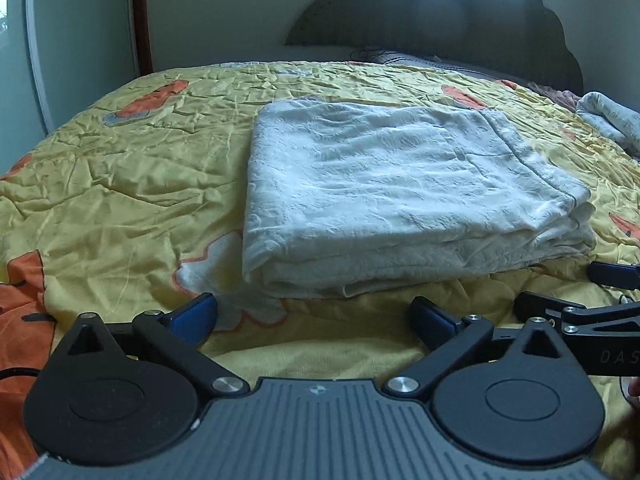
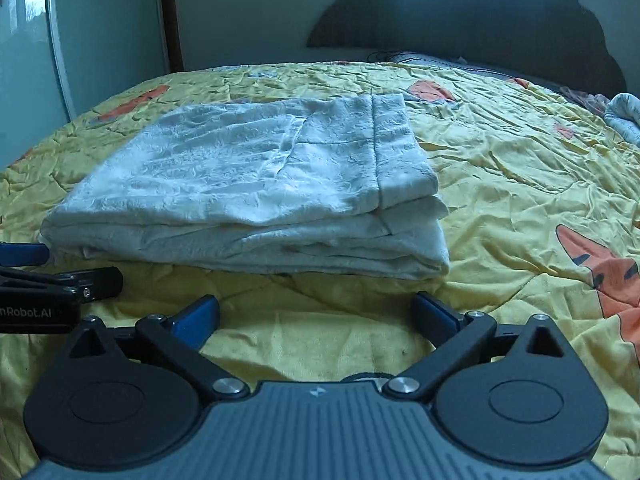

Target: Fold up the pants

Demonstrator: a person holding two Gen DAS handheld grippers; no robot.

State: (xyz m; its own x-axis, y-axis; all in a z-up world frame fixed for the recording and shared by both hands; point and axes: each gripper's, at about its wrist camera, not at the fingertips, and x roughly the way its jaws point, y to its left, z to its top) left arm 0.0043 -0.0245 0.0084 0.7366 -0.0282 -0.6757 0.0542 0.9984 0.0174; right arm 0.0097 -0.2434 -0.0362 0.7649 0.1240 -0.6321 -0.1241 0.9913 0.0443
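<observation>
The white pants [image 1: 400,184] lie folded into a thick rectangular stack on the yellow bedspread [image 1: 120,184]. In the left wrist view my left gripper [image 1: 314,316] stands open just short of the stack's near edge, nothing between its blue pads. The right gripper's black fingers [image 1: 568,312] show at the right edge of that view. In the right wrist view the folded pants [image 2: 248,184] lie ahead and to the left. My right gripper [image 2: 316,316] is open a little before the stack's near right corner, holding nothing. The left gripper's fingers [image 2: 60,280] show at the left.
A yellow bedspread [image 2: 520,168] with orange prints covers the bed. A dark scalloped headboard [image 1: 460,12] stands at the far end. Another light cloth [image 1: 612,120] lies bunched at the far right. A wall and a door frame [image 1: 140,12] are at the left.
</observation>
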